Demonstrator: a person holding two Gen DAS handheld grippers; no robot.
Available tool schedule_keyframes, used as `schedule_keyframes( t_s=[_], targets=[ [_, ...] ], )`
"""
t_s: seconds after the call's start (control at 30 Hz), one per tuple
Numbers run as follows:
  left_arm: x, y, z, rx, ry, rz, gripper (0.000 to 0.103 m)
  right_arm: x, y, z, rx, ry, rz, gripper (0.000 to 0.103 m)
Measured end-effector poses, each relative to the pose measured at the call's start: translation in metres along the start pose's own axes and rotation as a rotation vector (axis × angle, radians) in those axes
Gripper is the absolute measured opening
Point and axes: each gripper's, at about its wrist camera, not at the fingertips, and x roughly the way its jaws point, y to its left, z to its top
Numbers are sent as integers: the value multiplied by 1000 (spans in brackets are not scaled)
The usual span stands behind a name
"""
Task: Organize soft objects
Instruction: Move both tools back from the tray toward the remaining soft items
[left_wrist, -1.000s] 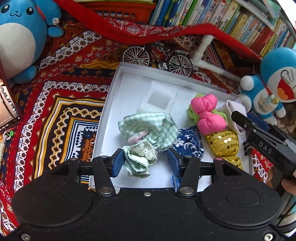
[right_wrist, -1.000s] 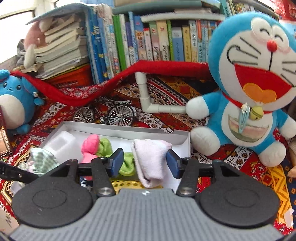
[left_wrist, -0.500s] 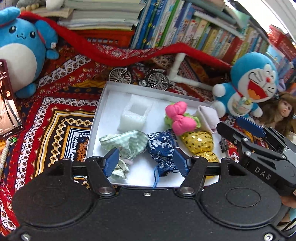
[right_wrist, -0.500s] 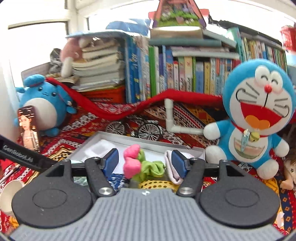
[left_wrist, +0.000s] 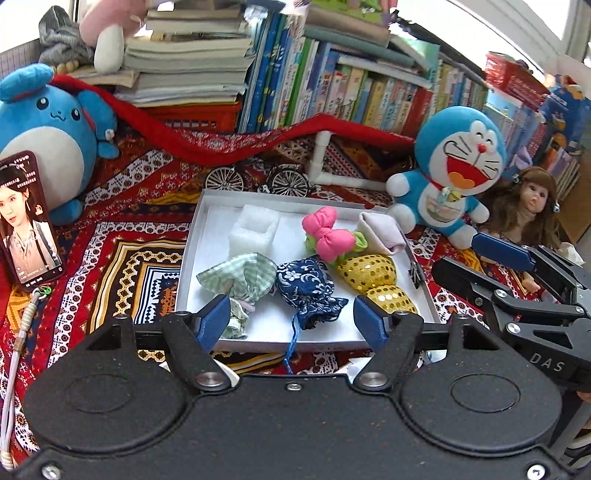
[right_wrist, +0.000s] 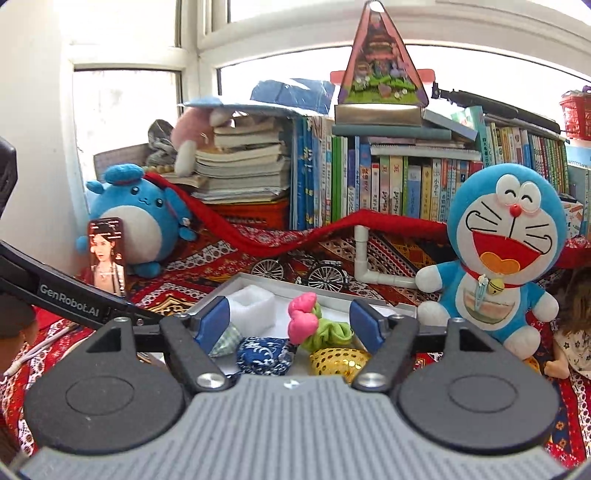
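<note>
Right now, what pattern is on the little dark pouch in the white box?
White flowers on navy blue pouch, clearest in the left wrist view.

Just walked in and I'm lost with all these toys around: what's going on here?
A person is sorting soft things into a white box using two handheld claws. Right now neither holds anything: the left claw and the right claw both hang open above the box's near edge. Inside lie a green checked pouch, a blue floral pouch, a gold sequin pouch, a pink bow scrunchie and a foam block.

My patterned red cloth (left_wrist: 122, 206) carries the white tray (left_wrist: 190, 254), phone (left_wrist: 27, 218), toy bicycle (left_wrist: 258, 179), two blue plush toys and doll (left_wrist: 524, 206).
</note>
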Motion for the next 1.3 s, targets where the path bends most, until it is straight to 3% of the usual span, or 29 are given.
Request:
schedule_keyframes(
  t_s=[0.33,0.63,0.93,1.3],
  targets=[
    [-33,-23,-42,81,-142,12,78,-38,10,-19,-7,-54,19,85],
    [-59,-29,-96,106,-276,20,84,-66,4,-51,2,-83,-50,88],
    [-62,-30,-150,62,-332,-2,84,-88,8,-95,-1,-101,-92,90],
    [-28,-36,-176,53,-334,53,80,-100,5,-128,19,-126,-164,100]
  ],
)
